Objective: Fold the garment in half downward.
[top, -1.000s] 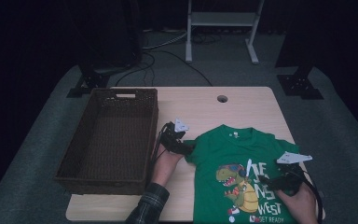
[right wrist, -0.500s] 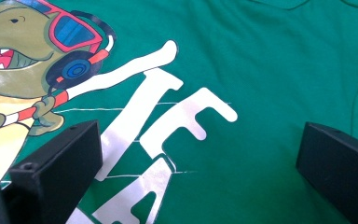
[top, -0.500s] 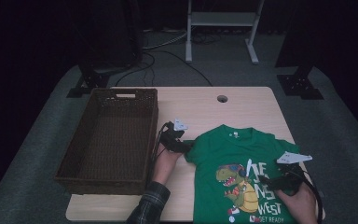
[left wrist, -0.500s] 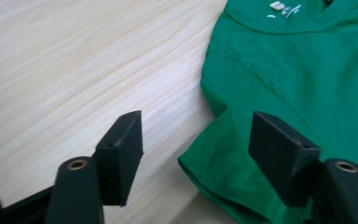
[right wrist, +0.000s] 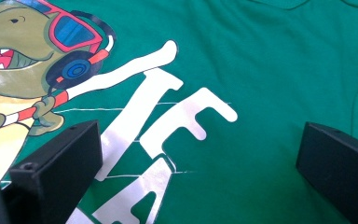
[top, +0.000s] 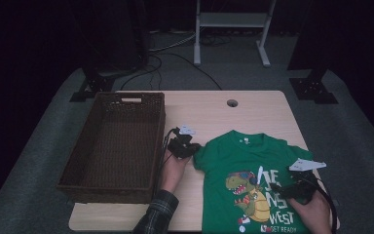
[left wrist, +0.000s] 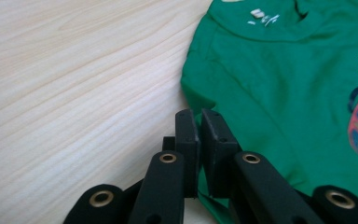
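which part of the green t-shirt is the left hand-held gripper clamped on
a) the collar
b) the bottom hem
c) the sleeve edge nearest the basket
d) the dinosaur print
c: the left hand-held gripper has its jaws shut on the sleeve edge of the green t-shirt; in the high view that sleeve is the one toward the wicker basket, away from the collar and the print.

Brown wicker basket (top: 112,141) on the table (top: 253,109), apparently empty.

Green T-shirt (top: 253,165) with dinosaur print and white lettering, dark brown woven basket (top: 112,146), pale wood-grain table (top: 253,109)
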The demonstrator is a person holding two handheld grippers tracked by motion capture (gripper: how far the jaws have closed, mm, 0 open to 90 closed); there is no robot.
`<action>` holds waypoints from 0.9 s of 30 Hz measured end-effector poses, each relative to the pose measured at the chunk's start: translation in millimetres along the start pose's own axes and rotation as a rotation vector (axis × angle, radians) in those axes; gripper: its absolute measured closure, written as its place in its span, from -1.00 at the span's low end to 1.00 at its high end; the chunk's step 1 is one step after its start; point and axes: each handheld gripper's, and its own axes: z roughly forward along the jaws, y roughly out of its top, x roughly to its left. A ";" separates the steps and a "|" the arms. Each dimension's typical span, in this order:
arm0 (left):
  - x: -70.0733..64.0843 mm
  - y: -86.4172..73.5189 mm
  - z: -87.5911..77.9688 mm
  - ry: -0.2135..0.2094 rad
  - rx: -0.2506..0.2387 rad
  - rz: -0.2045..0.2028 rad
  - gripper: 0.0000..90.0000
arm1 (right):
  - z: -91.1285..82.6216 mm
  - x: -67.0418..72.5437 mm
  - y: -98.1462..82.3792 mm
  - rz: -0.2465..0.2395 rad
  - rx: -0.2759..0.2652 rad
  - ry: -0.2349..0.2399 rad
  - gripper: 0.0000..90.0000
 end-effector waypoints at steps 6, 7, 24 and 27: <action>-1.7 1.7 -1.3 -0.022 -0.014 -0.013 0.94 | 0.0 0.1 0.0 0.001 0.000 0.000 -1.00; -2.1 2.2 -1.5 -0.024 -0.013 -0.013 0.94 | 0.0 0.1 0.0 0.001 0.000 0.000 -1.00; -23.8 22.9 -2.4 -0.104 -0.079 0.003 0.95 | 0.0 0.0 0.0 0.000 0.000 0.000 -1.00; -26.5 25.5 -0.4 -0.114 -0.082 0.003 0.95 | 0.0 0.0 0.0 0.000 0.000 0.000 -1.00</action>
